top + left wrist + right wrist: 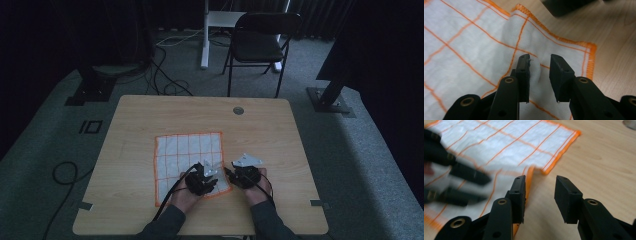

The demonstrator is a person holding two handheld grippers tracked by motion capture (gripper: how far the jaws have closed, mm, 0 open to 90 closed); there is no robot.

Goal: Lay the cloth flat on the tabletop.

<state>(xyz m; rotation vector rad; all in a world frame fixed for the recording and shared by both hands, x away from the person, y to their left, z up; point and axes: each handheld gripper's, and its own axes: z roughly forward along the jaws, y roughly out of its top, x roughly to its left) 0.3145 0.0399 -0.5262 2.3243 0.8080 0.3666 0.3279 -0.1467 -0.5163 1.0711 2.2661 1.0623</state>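
A white cloth [187, 155] with an orange grid and orange hem lies flat on the wooden table [270, 135]. Both grippers are at its near right corner. My left gripper [206, 181] rests on the cloth. In the left gripper view its jaws [539, 67] stand open, with a small raised wrinkle of cloth [474, 45] between them. My right gripper [239, 176] is just right of the corner. In the right gripper view it [540, 185] stands open over the cloth's [506, 142] right hem, with bare wood between the jaws. The left gripper [461, 178] is a blur at the left there.
A round metal grommet [238, 110] sits in the table's far side. Behind the table stand a black folding chair [260, 42] and a white desk leg [205, 35]. Cables [165, 75] lie on the carpet. Bare wood surrounds the cloth.
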